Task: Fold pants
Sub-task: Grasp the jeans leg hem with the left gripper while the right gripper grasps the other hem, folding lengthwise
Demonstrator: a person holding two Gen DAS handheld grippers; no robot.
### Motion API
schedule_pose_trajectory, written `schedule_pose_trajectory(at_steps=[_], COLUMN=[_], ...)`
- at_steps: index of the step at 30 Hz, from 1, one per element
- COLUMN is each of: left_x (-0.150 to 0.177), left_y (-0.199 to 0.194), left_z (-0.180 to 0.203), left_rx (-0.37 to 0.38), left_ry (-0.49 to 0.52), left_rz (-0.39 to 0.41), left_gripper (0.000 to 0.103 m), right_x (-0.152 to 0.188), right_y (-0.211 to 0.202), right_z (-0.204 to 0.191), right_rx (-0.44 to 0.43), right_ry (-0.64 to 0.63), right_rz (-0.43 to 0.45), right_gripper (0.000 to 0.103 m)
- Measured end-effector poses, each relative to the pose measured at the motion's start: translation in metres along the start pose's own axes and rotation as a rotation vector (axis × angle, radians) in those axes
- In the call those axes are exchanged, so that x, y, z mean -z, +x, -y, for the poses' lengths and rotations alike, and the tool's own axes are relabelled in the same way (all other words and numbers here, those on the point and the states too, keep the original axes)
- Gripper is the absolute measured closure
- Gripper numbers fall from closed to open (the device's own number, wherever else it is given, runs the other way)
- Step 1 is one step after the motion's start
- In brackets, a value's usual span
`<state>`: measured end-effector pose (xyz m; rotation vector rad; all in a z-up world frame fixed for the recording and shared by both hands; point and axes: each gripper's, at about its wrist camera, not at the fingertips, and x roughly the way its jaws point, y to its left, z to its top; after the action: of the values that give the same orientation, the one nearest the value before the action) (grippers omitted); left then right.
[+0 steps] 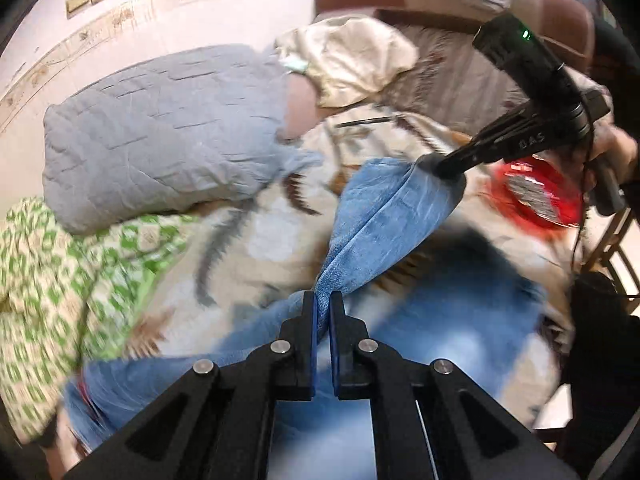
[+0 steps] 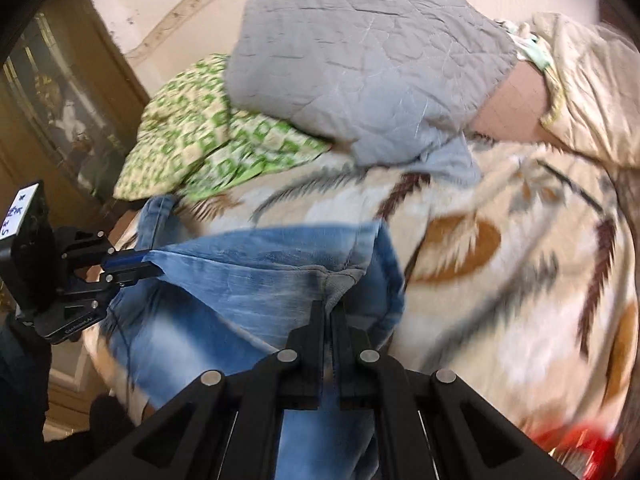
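Left wrist view: my left claw (image 1: 323,300) is clenched on a bunched edge of the blue jeans (image 1: 384,208), denim pinched between both pads.
Right wrist view: my right claw (image 2: 330,308) is clenched on another edge of the jeans, near a grey inner patch of the fabric.
Jeans: over the bed, lifted at two points; cloth stretches taut betw. the two claws, rest sags down onto the blanket (image 2: 500,240) & is blurred at the bottom of both views.
Other claw, seen from left: right claw (image 1: 440,166) sits upper right, tips buried in the denim's far corner, a person's hand (image 1: 612,148) behind it on the handle.
Other claw, seen from right: left claw (image 2: 154,268) at the left edge, blue pads nipped on the denim.
Bed: leaf-print blanket in cream, brown & grey covers it.
Grey quilt (image 1: 160,128): piled at the back of the bed, touching the green-checked cloth (image 1: 52,288) beside it.
Cream cloth (image 1: 352,56): crumpled next to the quilt, back right.
Red object (image 1: 536,196): on the bed's right side, blurred, can't tell what it is.
Wall: pale, behind the bed.
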<state>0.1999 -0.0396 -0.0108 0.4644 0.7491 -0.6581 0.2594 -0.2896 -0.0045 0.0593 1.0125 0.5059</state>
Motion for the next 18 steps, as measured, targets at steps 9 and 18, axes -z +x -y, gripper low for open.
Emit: schedule_pose_trajectory(at_steps=[9,18], left_x=[0.105,0.130], left_y=[0.008,0.042], left_z=[0.109,0.094], left_rx=[0.010,0.059], left_ry=[0.008,-0.188], left_rz=[-0.066,-0.108], left_gripper=[0.098,0.097], right_x=[0.153,0.193], right_y=[-0.009,0.015], right_z=[-0.016,-0.022], right_rx=[-0.004,0.034], right_ry=[0.074,0.078], right_rz=[-0.142,-0.223], right_gripper=[0.100,0.100])
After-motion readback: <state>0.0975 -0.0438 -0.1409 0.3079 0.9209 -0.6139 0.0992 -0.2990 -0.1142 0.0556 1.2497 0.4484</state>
